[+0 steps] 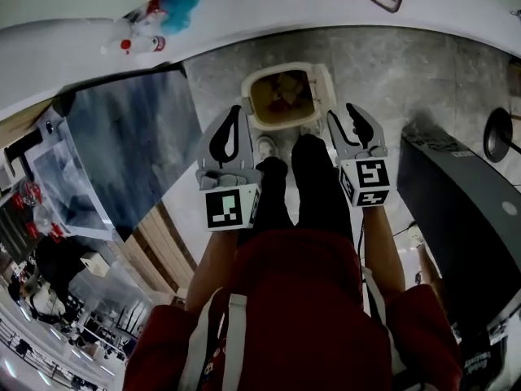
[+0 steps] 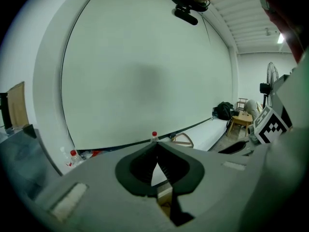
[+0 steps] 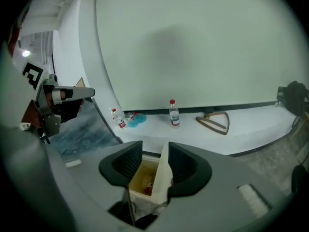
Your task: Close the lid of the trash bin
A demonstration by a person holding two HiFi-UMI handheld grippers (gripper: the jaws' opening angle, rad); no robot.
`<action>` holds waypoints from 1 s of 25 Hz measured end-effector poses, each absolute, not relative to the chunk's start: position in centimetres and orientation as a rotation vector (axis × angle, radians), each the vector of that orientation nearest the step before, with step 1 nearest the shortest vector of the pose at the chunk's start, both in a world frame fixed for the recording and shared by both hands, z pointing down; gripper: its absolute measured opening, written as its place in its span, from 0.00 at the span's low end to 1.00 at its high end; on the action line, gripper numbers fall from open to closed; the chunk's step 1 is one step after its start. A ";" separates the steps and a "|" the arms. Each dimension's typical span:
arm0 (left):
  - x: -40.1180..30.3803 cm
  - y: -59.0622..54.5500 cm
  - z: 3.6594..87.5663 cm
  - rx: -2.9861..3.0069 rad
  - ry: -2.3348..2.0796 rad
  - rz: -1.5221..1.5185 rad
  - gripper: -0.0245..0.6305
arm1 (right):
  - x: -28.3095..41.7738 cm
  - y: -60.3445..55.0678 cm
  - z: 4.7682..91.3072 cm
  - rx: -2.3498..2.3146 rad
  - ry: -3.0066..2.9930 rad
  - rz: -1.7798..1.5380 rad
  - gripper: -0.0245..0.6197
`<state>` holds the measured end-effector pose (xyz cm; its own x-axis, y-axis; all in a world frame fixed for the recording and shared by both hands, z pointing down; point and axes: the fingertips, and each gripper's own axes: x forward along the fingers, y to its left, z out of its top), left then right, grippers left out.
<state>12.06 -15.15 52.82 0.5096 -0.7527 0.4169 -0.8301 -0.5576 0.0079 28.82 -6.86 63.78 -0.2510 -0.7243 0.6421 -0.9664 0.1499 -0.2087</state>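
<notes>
While the cream lid (image 3: pixel 163 178) stands upright in the gap of the half-open right claw (image 3: pixel 155 148), contact not resolvable, I judge the risk: a sideways push could slip off its edge or tip the trash bin (image 1: pixel 285 70) over. The left claw (image 2: pixel 155 146) is closed, empty. Bin sits on the floor (image 1: pixel 383 63), upper centre of head view, open, rubbish (image 1: pixel 285 94) inside.

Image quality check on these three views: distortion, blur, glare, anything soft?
Head view: strong fisheye, the white ledge bows; bottles on it smear near the edge, trash bin fairly sharp. Left gripper view: dark vignette round the image, ceiling light flares at upper right. Right gripper view: same vignette, near fingers soft, far bottle crisp.
</notes>
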 end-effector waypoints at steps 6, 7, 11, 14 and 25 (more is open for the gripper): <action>13.5 -14.7 54.5 2.494 -1.388 0.586 0.04 | 28.6 -5.9 68.5 1.473 -2.069 0.985 0.36; 13.6 -14.5 54.8 2.485 -1.394 0.596 0.04 | 28.5 -5.8 69.2 1.451 -2.071 0.999 0.37; 14.0 -14.2 55.6 2.455 -1.412 0.606 0.04 | 28.2 -5.7 71.2 1.379 -2.083 1.050 0.39; 14.0 -14.0 56.2 2.434 -1.419 0.624 0.04 | 27.8 -5.5 72.4 1.321 -2.082 1.078 0.39; 11.6 -14.5 58.5 2.381 -1.467 0.617 0.04 | 25.8 -5.5 73.2 1.241 -2.107 1.066 0.39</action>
<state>11.60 -14.46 58.55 0.3941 -0.7765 0.4916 -0.8945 -0.4469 0.0112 25.85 -5.55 73.22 -0.4808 -0.5118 0.7120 -0.8768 0.2894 -0.3840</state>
